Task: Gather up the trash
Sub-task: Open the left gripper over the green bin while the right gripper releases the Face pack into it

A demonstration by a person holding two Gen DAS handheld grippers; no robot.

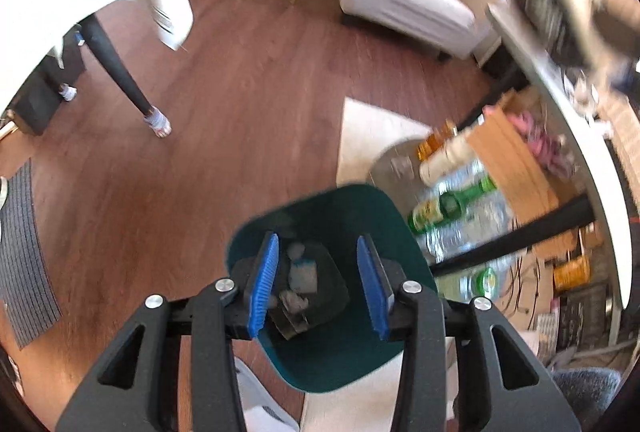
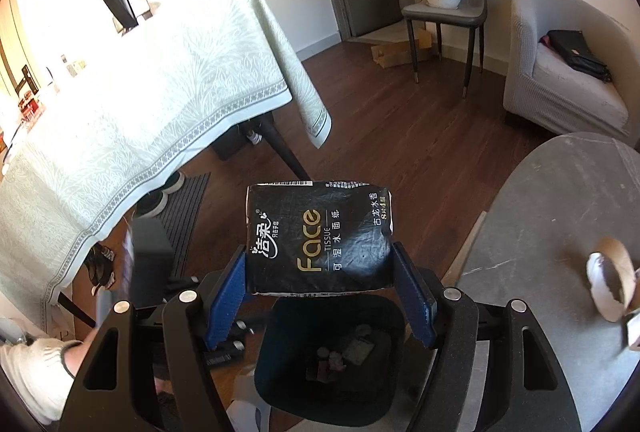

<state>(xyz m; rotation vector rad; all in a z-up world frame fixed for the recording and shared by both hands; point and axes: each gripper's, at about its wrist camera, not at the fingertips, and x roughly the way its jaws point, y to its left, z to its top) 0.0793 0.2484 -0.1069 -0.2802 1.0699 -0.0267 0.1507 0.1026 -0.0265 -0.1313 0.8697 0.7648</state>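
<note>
A dark teal trash bin (image 1: 360, 360) stands on the floor, with crumpled scraps in its bottom; it also shows in the right wrist view (image 2: 276, 384). My left gripper (image 1: 320, 284) is open and empty, directly above the bin's mouth. My right gripper (image 2: 318, 292) is shut on a black "Face" tissue pack (image 2: 320, 238), held above the far rim of the bin. A torn cardboard tube (image 2: 612, 280) lies on the round grey table (image 2: 540, 216) to the right.
A dining table with a pale cloth (image 2: 140, 83) stands left. A grey chair with a plant (image 2: 452, 3) and a white armchair (image 2: 560, 71) stand at the back. Bottles (image 1: 452, 203) and cardboard (image 1: 512, 159) lie under a white desk (image 1: 536, 63).
</note>
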